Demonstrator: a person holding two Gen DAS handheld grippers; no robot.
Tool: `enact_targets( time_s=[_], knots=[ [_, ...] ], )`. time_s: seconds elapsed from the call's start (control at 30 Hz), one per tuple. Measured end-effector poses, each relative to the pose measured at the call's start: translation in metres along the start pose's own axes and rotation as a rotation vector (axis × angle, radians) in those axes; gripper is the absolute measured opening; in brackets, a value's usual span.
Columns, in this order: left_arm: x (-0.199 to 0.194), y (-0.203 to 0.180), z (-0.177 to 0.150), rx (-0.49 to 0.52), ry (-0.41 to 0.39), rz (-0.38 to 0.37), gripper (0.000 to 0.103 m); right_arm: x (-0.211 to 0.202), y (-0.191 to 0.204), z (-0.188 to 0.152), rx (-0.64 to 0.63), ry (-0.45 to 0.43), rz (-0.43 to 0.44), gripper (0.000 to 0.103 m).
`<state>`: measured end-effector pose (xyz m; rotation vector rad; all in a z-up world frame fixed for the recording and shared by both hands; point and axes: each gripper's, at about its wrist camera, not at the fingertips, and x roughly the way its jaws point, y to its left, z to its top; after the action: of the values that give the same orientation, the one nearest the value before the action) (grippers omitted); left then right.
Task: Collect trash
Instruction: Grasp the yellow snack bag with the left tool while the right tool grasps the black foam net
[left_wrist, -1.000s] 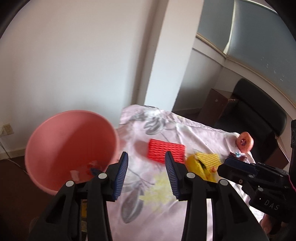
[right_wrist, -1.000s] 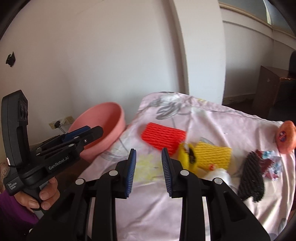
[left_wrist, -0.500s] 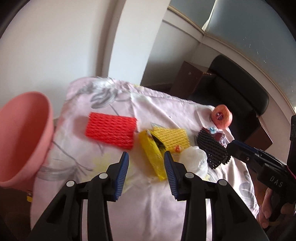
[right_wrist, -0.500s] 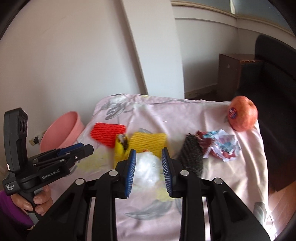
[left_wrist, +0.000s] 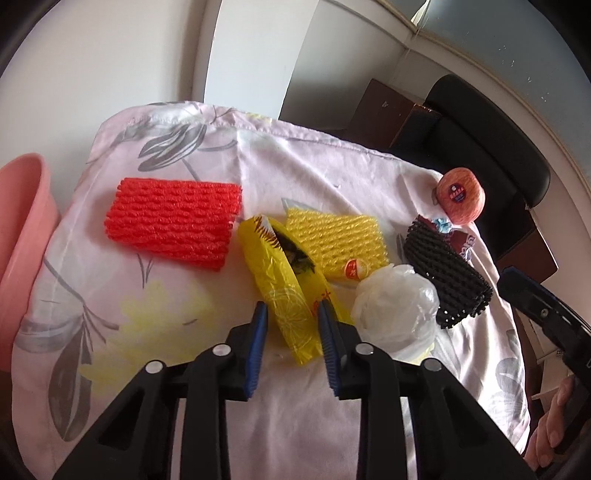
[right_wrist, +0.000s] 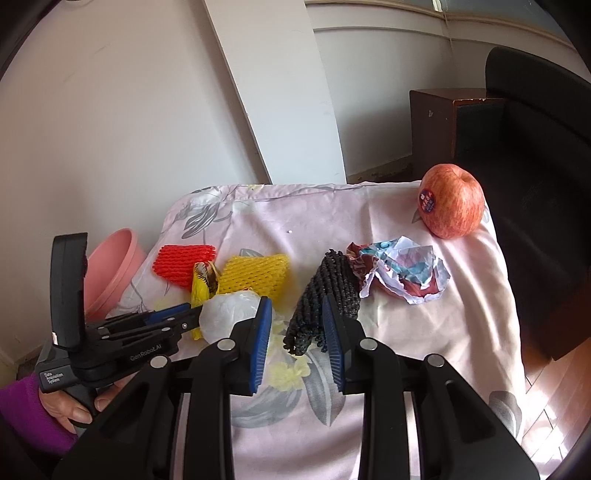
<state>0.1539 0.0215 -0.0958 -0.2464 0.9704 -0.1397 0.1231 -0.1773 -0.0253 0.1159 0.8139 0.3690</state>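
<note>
wrapper (left_wrist: 295, 295) between closing left gripper (left_wrist: 290, 321)

pink basin (left_wrist: 22, 258) cut off, prob half

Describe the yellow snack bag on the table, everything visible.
The yellow snack bag is a long, crinkly plastic packet, torn open at its far end with dark contents showing. It lies flat on the floral cloth, overlapping the yellow foam net, beside the red foam net. Its near end sits between the closing jaws of the left hand-held gripper, seemingly not yet pinched.
</note>
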Motion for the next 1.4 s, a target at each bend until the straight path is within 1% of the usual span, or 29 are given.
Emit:
enact_targets(
  time_s=[0.03, 0.1, 0.13, 0.2, 0.3, 0.67, 0.73, 0.77, 0.83, 0.87, 0.97, 1.23, 1.4],
  knots=[
    [0.000, 0.000, 0.000, 0.003, -0.002, 0.002, 0.021, 0.000, -0.001, 0.000, 0.001, 0.000, -0.001, 0.030],
    [-0.001, 0.000, -0.001, 0.007, 0.001, -0.001, 0.016, 0.002, -0.003, -0.001, 0.008, 0.002, 0.000, 0.040],
    [-0.003, 0.000, 0.000, 0.008, 0.000, 0.000, 0.010, 0.002, -0.004, -0.002, 0.012, 0.002, 0.001, 0.041],
    [-0.008, 0.000, -0.001, 0.018, -0.012, 0.006, 0.007, 0.004, -0.005, -0.003, 0.017, 0.006, 0.004, 0.041],
    [-0.016, 0.002, -0.001, 0.030, -0.030, 0.022, 0.005, 0.007, -0.006, -0.004, 0.012, 0.011, -0.002, 0.041],
    [-0.047, 0.003, -0.003, 0.060, -0.093, 0.028, 0.005, 0.014, -0.004, -0.013, -0.015, 0.024, -0.038, 0.041],
    [-0.049, 0.002, -0.005, 0.067, -0.101, 0.029, 0.005, 0.013, -0.003, -0.014, -0.014, 0.020, -0.038, 0.033],
    [-0.051, 0.002, -0.005, 0.068, -0.104, 0.029, 0.005, 0.013, -0.002, -0.014, -0.014, 0.021, -0.039, 0.027],
    [-0.053, 0.002, -0.006, 0.069, -0.107, 0.027, 0.005, 0.013, -0.002, -0.014, -0.016, 0.022, -0.046, 0.020],
    [-0.054, 0.002, -0.006, 0.068, -0.109, 0.026, 0.005, 0.013, -0.002, -0.015, -0.015, 0.024, -0.049, 0.013],
    [-0.057, 0.004, -0.007, 0.067, -0.117, 0.025, 0.005, 0.012, -0.003, -0.016, -0.003, 0.023, -0.042, 0.006],
    [-0.071, 0.006, -0.009, 0.070, -0.151, 0.020, 0.005, -0.004, 0.005, -0.015, -0.039, -0.018, -0.032, 0.004],
    [-0.078, 0.008, -0.009, 0.065, -0.170, 0.018, 0.005, -0.019, 0.008, -0.012, -0.046, -0.068, -0.021, 0.003]
  ],
)
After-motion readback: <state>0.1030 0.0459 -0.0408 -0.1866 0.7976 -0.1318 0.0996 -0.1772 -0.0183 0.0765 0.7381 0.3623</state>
